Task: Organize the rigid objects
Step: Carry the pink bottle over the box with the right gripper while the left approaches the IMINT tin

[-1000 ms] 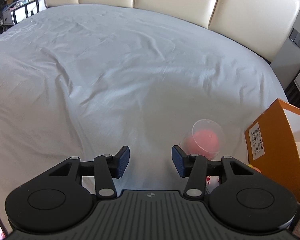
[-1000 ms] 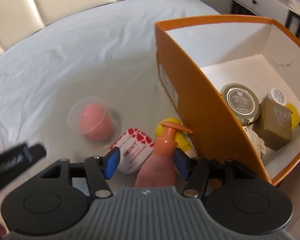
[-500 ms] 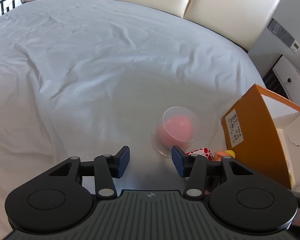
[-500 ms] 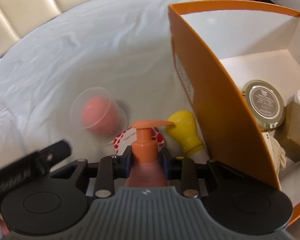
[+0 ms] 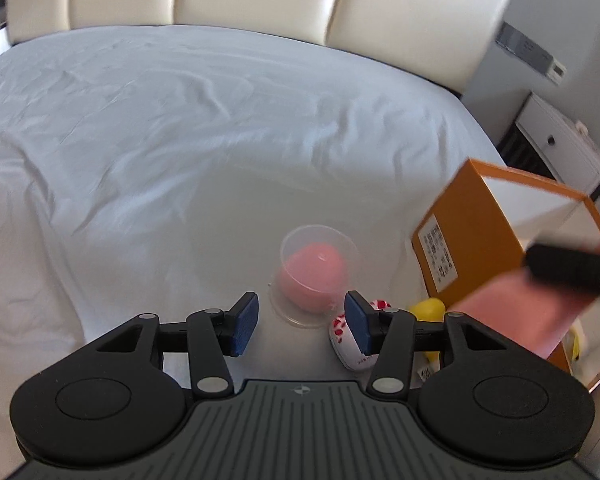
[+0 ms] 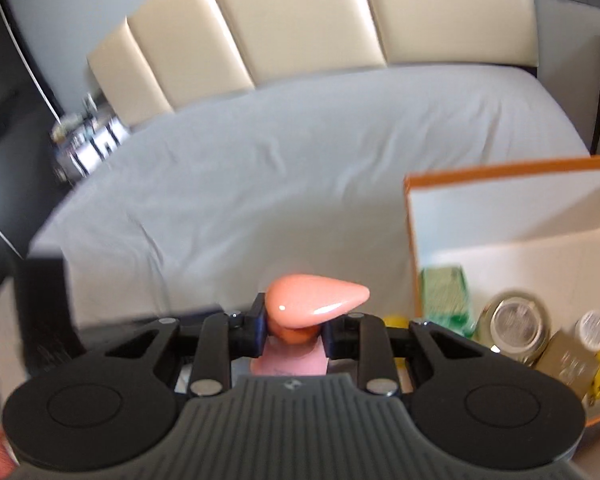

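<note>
- R hand-held gripper (image 6: 293, 336): clamped on neck of the peach pump bottle (image 6: 300, 320), just under the pump head; bottle is off the bed, low centre of the right wrist frame. Jaws have just been closing, bottle between them.
- Orange box (image 6: 410, 240) at right of frame, open top, white inside. Already holds a gold-lid jar (image 6: 516, 320), green packet (image 6: 444, 292), small white-cap item, gold carton.
- Step, as I read it: carry bottle over the box wall, set it in.
- Do it well: lift enough to clear the orange rim, aim for the bare white floor at the back of the box, not onto the jar. Neck grip is narrow, so body may swing; move slow, let go only once the base is seated.
- L hand-held gripper (image 5: 298, 326): open, empty, hovering over the sheet.
- Ahead of it on the bed (image 5: 180, 140): pink sponge in clear cup (image 5: 314, 276), red-white pouch (image 5: 348, 340) behind its right finger, yellow item (image 5: 430, 308) beside box. Likely next picks.
</note>
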The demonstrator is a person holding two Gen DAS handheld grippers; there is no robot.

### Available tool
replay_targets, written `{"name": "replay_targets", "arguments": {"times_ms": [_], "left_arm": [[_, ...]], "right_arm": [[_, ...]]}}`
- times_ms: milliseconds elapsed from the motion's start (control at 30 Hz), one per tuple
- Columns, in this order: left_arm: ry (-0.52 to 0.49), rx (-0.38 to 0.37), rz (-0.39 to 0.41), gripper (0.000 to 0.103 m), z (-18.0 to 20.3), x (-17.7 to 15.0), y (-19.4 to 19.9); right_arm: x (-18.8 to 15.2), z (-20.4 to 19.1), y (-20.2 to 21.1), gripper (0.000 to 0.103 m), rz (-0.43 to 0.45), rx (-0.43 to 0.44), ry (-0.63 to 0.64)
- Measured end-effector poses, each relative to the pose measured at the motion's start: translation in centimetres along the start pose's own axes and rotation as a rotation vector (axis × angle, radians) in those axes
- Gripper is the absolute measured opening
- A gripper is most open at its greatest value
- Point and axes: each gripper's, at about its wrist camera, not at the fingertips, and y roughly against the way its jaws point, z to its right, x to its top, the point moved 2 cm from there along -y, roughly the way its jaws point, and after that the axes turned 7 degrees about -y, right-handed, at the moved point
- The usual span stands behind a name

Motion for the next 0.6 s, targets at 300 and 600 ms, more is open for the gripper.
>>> {"name": "replay_targets", "arguments": {"times_ms": [300, 600], "left_arm": [[-0.207, 0.007, -0.148, 0.077, 4.5, -1.6, -3.3], [-0.245, 0.136, -0.267, 0.083, 6.4, -2.1, -7.7]], "right_arm": [[3.7, 6.4, 4.0, 0.025, 0.117, -0.081, -0.126], [3.4, 10.8, 4.9, 0.025, 0.099, -0.104, -0.19]]}}
